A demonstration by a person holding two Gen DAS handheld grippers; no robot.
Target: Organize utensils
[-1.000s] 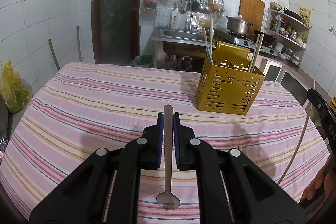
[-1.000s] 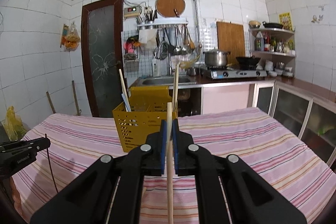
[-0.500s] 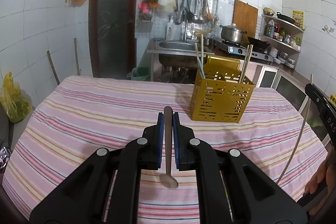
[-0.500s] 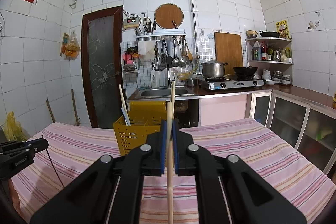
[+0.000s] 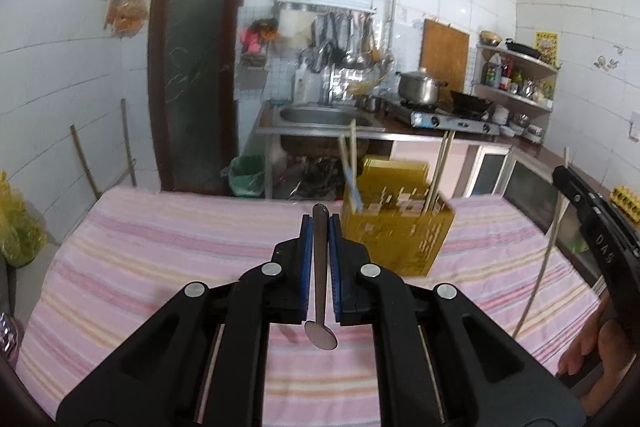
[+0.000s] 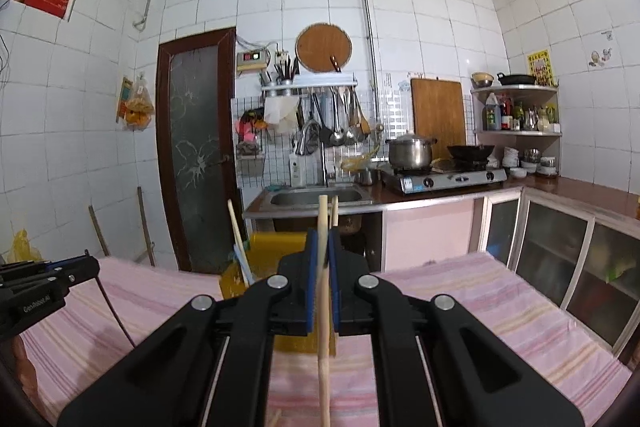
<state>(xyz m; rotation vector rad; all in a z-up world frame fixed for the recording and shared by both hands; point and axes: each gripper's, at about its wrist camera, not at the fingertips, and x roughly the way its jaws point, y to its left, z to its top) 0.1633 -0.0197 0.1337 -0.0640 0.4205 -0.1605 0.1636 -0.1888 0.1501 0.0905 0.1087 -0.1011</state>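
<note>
My left gripper (image 5: 320, 223) is shut on a metal spoon (image 5: 320, 307), handle forward and bowl hanging down, above the striped table (image 5: 160, 247). The yellow perforated utensil basket (image 5: 400, 239) stands just ahead and to the right, with several chopsticks (image 5: 438, 167) upright in it. My right gripper (image 6: 322, 239) is shut on a wooden chopstick (image 6: 323, 327) held nearly upright, and the basket (image 6: 272, 251) sits right behind its fingers. Each gripper shows at the edge of the other's view: the right gripper (image 5: 562, 175) with its chopstick (image 5: 548, 255), the left gripper (image 6: 94, 265) with the spoon.
A steel sink (image 5: 320, 115), a gas stove with a pot (image 5: 420, 89) and glass-door cabinets (image 6: 560, 247) stand beyond the table's far edge. A green bin (image 5: 248, 175) sits by the dark door. A yellow bag (image 5: 16, 227) lies left of the table.
Both grippers have risen with their loads, so the table and basket sit lower in both views. The spoon and the chopstick stay clamped as before.
</note>
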